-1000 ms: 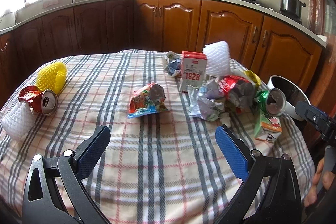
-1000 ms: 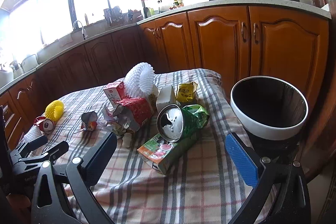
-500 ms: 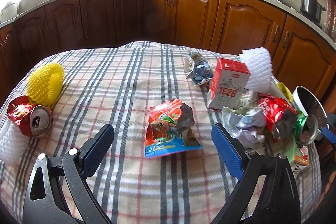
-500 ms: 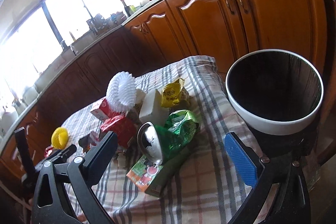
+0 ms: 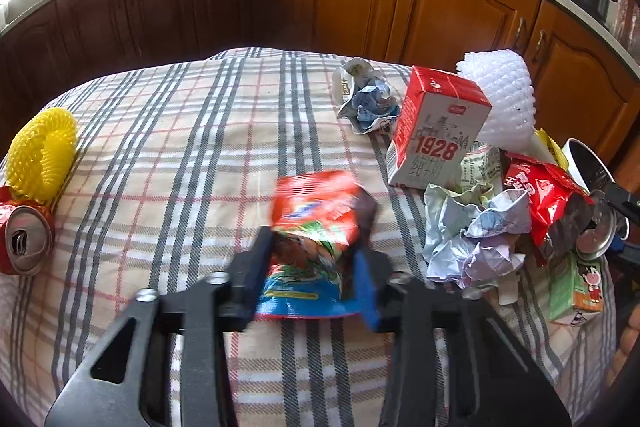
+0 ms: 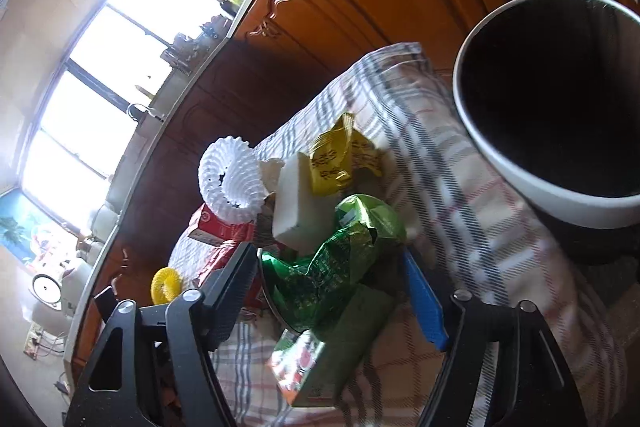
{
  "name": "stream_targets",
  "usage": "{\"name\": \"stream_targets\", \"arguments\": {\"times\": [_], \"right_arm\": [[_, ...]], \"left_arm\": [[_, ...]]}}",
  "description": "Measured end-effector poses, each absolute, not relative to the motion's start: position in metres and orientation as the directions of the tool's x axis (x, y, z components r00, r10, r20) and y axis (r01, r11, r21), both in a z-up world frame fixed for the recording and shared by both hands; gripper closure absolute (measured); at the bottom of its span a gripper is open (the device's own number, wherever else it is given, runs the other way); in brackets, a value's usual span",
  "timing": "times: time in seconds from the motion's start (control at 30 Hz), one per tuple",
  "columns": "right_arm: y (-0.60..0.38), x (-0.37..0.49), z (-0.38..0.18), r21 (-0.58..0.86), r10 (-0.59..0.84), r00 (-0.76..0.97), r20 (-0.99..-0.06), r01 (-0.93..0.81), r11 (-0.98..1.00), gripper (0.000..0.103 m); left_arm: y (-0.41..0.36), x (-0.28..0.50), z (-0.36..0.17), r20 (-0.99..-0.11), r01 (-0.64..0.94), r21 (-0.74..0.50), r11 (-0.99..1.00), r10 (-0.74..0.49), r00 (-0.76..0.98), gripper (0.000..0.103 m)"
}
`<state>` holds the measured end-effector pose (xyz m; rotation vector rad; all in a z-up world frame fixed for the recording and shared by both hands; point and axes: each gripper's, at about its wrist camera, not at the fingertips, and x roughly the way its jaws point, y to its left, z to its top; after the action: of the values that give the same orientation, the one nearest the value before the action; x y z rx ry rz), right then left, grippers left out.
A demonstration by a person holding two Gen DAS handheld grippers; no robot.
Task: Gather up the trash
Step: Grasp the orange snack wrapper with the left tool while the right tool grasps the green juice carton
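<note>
My left gripper [image 5: 312, 263] is shut on a crumpled red and blue snack wrapper [image 5: 320, 227] in the middle of the checked tablecloth [image 5: 180, 147]. My right gripper [image 6: 332, 291] is tilted and stands around a green wrapped can [image 6: 332, 267] lying on a green juice carton [image 6: 332, 359]; its jaws are narrowed and I cannot tell whether they grip. The dark bin with a white rim [image 6: 532, 179] is just right of the table edge.
A red 1928 milk carton [image 5: 438, 131], white foam net [image 5: 500, 103], crumpled paper [image 5: 476, 235] and a red bag [image 5: 548, 203] pile at the right. A yellow foam net [image 5: 42, 153] and a red can [image 5: 24, 243] lie at the left edge. Wooden cabinets stand behind.
My left gripper moved forward to the red and blue wrapper and shut on it. My right gripper tilted, moved onto the green can and narrowed its jaws.
</note>
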<state>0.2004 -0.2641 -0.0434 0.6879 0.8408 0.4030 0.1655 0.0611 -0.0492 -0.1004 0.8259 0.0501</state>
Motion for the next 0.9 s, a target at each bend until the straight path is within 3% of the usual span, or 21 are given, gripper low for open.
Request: {"name": "stream_targets", "arguments": {"times": [0.1,0.37,0.43,0.47,0.5,0.57,0.73,0.8,0.9], "right_arm": [[-0.26,0.199,-0.042,0.692,0.582,0.611,-0.536,-0.077,0.718,0.037],[-0.266,0.209,-0.049,0.765,0.631,0.595,-0.497,-0.043,0.643,0.035],[-0.266,0.212,-0.051,0.762,0.629,0.591,-0.505,-0.037,0.647,0.041],[-0.266,0.212,-0.051,0.762,0.63,0.592,-0.503,-0.041,0.646,0.05],[-0.264,0.212,-0.05,0.756,0.63,0.591,-0.504,-0.05,0.652,0.066],[-0.261,0.209,-0.048,0.744,0.631,0.584,-0.511,-0.067,0.664,0.071],[-0.258,0.186,-0.04,0.702,0.596,0.6,-0.534,-0.078,0.708,0.057],[-0.256,0.165,-0.036,0.645,0.535,0.632,-0.561,-0.073,0.761,0.036],[-0.241,0.132,-0.033,0.529,0.443,0.665,-0.601,-0.084,0.844,0.024]], "left_arm": [[0.059,0.162,-0.046,-0.733,-0.069,-0.077,0.995,-0.01,0.681,0.099],[0.047,0.146,-0.036,-0.708,-0.02,-0.066,0.998,-0.033,0.706,0.102],[0.041,0.14,-0.031,-0.697,-0.006,-0.063,0.998,-0.039,0.716,0.102],[0.039,0.138,-0.029,-0.693,0.0,-0.063,0.998,-0.043,0.72,0.102],[0.037,0.135,-0.026,-0.688,0.007,-0.063,0.998,-0.049,0.724,0.102],[0.031,0.127,-0.022,-0.68,0.023,-0.068,0.997,-0.063,0.73,0.102],[0.021,0.114,-0.015,-0.664,0.048,-0.074,0.996,-0.085,0.742,0.103],[0.019,0.109,-0.013,-0.658,0.049,-0.08,0.996,-0.09,0.748,0.103],[0.023,0.105,-0.012,-0.654,0.047,-0.096,0.994,-0.099,0.75,0.103]]}}
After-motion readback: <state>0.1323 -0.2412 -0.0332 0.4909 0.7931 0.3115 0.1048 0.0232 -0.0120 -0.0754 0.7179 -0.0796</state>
